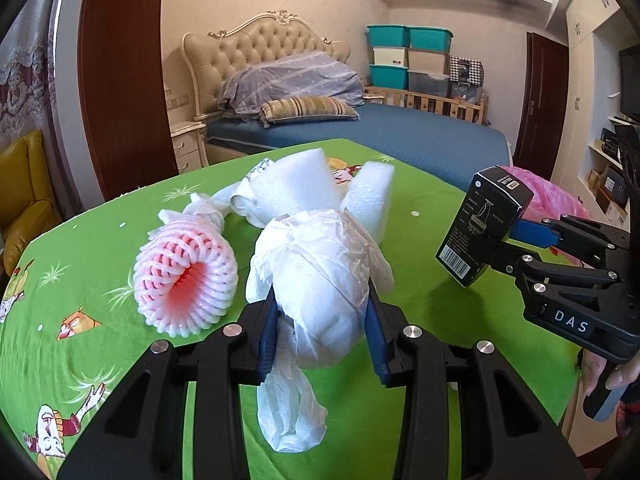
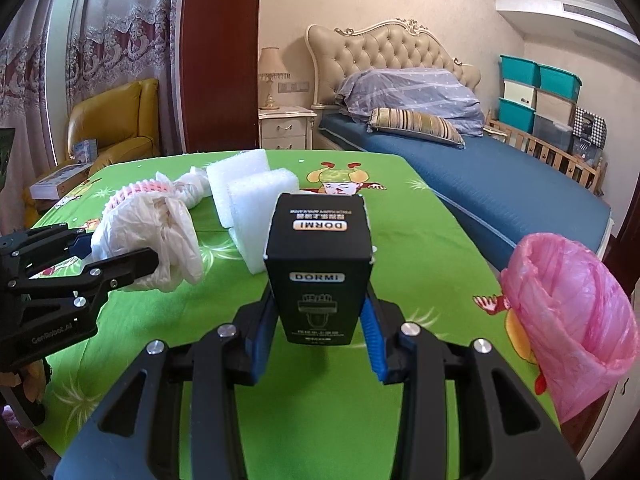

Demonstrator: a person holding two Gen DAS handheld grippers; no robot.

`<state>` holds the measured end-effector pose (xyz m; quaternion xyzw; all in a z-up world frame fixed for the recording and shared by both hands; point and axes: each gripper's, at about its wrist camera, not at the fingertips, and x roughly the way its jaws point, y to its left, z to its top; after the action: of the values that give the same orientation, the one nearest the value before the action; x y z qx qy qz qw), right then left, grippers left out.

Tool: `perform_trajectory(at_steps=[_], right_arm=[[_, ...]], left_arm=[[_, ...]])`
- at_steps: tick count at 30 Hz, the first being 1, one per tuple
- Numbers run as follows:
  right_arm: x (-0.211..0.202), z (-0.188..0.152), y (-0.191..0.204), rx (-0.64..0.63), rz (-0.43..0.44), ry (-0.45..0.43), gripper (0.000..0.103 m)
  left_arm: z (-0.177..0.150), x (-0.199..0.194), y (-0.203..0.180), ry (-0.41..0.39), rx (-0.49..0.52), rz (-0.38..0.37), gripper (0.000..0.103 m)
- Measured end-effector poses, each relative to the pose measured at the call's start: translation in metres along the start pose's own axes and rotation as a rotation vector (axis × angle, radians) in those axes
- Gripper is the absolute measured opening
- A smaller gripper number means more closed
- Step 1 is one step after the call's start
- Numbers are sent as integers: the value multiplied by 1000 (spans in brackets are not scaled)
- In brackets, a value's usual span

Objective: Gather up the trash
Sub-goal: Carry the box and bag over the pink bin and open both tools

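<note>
Left wrist view: left gripper (image 1: 324,320) fingers clamped on a crumpled white plastic bag (image 1: 320,264), lifted off the green cartoon-print desk (image 1: 100,216). Only here: pink-and-white foam fruit net (image 1: 186,276) seen open-end on. Blue bed (image 1: 400,136) behind.

Right wrist view: right gripper (image 2: 320,320) fingers pinch an upright black cardboard box (image 2: 320,264). Only here: open pink plastic trash bag (image 2: 572,312) at the desk's right edge, possibly overhanging. White foam blocks (image 2: 256,200) lie beyond the box.
</note>
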<state>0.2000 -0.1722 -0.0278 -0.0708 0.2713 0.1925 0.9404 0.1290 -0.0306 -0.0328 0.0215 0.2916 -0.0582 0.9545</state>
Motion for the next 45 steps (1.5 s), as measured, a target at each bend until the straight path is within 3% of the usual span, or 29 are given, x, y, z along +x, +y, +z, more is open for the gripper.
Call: perform_trajectory(at_steps=[25, 35, 45], right_arm=[[-35, -21, -47, 93, -62, -52, 38], [-52, -24, -79, 142, -135, -85, 38], [-75, -42, -135, 212, -253, -96, 38]], left_arm=[[9, -9, -49, -65, 100, -36, 37], [23, 8, -80, -27, 151, -111, 37], [49, 18, -124, -12, 210, -210, 37]])
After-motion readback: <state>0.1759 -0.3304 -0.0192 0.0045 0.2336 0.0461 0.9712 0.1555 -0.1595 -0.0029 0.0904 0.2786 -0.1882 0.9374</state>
